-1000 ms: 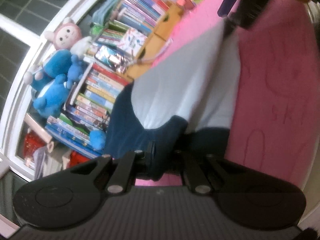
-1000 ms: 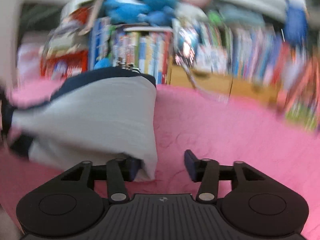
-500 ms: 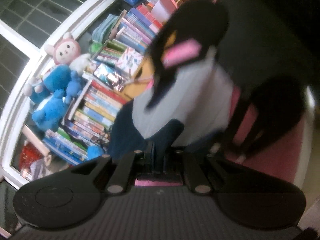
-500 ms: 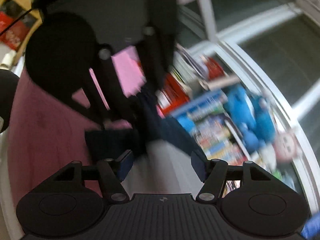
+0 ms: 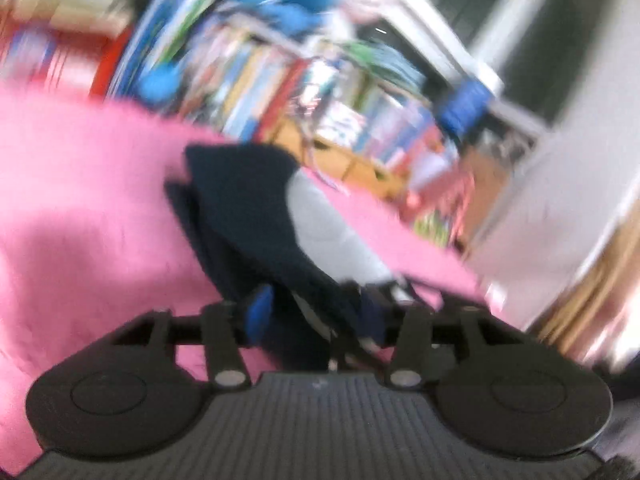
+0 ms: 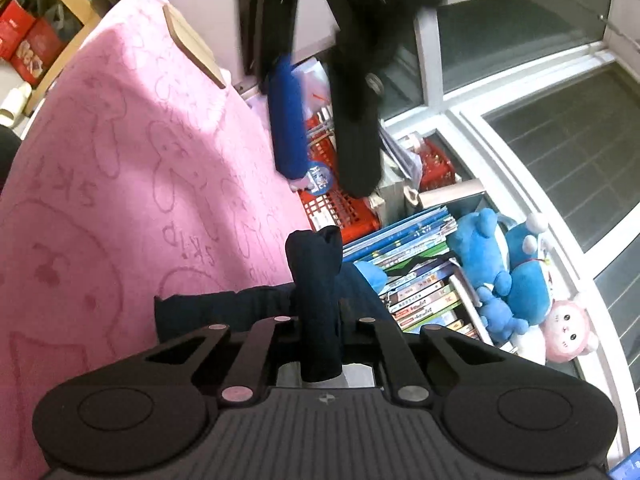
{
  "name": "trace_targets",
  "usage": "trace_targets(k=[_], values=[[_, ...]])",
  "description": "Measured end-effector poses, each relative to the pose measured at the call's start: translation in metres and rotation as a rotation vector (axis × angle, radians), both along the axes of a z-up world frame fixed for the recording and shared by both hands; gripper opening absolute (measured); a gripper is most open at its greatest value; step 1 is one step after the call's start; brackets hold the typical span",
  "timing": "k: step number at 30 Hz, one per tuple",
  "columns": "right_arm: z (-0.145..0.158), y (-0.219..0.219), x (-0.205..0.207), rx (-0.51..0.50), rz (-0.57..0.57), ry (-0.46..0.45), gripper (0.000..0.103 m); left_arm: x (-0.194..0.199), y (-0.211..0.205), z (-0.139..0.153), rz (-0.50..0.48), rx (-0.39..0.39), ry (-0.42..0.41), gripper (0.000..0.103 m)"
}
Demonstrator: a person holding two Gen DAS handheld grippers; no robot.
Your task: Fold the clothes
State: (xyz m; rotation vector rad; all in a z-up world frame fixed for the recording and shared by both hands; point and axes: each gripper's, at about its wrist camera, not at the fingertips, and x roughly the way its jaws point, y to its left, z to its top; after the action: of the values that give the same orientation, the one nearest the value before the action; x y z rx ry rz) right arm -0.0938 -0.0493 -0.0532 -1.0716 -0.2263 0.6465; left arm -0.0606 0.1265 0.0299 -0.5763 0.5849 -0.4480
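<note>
A navy and grey garment (image 5: 248,200) lies on the pink blanket (image 5: 80,200). In the blurred left wrist view my left gripper (image 5: 316,312) has its jaws opening, and the navy cloth shows between and beyond its fingers. In the right wrist view the left gripper (image 6: 328,182) hangs at the top with its fingers apart and nothing between them. My right gripper (image 6: 316,318) is shut on a bunched fold of the garment's navy cloth (image 6: 316,264), which stands up between its jaws. More navy cloth spreads to the left of the right gripper's fingers.
The pink blanket (image 6: 120,160) covers the table. Past its far edge stand rows of books (image 6: 416,280), blue and pink plush toys (image 6: 508,272), a red basket (image 6: 340,208) and a window (image 6: 560,140). A wooden board (image 6: 192,44) lies on the blanket's far end.
My left gripper let go of the navy cloth, opened, rolled and swung away. My right gripper moved from the grey hem to the navy cloth and shut on it.
</note>
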Motion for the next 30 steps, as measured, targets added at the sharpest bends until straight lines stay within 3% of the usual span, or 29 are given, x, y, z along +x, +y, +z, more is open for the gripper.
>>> trace_targets(k=[1, 3, 4, 7, 9, 10, 13, 15, 16, 17, 21, 30], values=[[0.0, -0.001, -0.001, 0.002, 0.001, -0.005, 0.01, 0.009, 0.003, -0.007, 0.002, -0.066, 0.027, 0.055], [-0.001, -0.002, -0.001, 0.008, 0.004, -0.01, 0.01, 0.03, 0.009, -0.022, 0.016, -0.211, 0.088, 0.069], [-0.002, -0.002, -0.002, 0.007, 0.005, -0.012, 0.009, 0.041, 0.012, -0.029, 0.021, -0.266, 0.118, 0.07], [-0.004, -0.001, -0.003, 0.0, 0.011, -0.018, 0.009, 0.073, 0.015, -0.048, 0.042, -0.352, 0.199, 0.069], [-0.006, 0.0, -0.003, -0.003, 0.012, -0.02, 0.009, 0.087, 0.013, -0.056, 0.062, -0.357, 0.234, 0.023], [-0.008, 0.0, -0.002, -0.005, 0.013, -0.021, 0.009, 0.094, 0.012, -0.06, 0.072, -0.358, 0.25, 0.019], [-0.009, 0.001, 0.0, 0.009, 0.003, -0.004, 0.009, 0.103, 0.009, -0.065, 0.084, -0.342, 0.266, 0.021], [-0.01, 0.001, 0.001, 0.025, 0.003, 0.016, 0.009, 0.105, 0.01, -0.069, 0.102, -0.346, 0.28, 0.04], [-0.011, 0.001, 0.001, 0.027, 0.006, 0.024, 0.009, 0.103, 0.011, -0.07, 0.11, -0.356, 0.279, 0.042], [-0.013, 0.001, 0.001, 0.022, 0.013, 0.018, 0.008, 0.103, 0.012, -0.07, 0.113, -0.364, 0.274, 0.041], [-0.014, 0.0, -0.004, 0.017, 0.026, 0.018, 0.008, 0.112, 0.009, -0.061, 0.125, -0.292, 0.25, 0.019], [-0.014, 0.0, -0.005, -0.015, 0.065, 0.034, 0.006, 0.144, 0.027, -0.046, 0.214, -0.237, 0.217, 0.016]])
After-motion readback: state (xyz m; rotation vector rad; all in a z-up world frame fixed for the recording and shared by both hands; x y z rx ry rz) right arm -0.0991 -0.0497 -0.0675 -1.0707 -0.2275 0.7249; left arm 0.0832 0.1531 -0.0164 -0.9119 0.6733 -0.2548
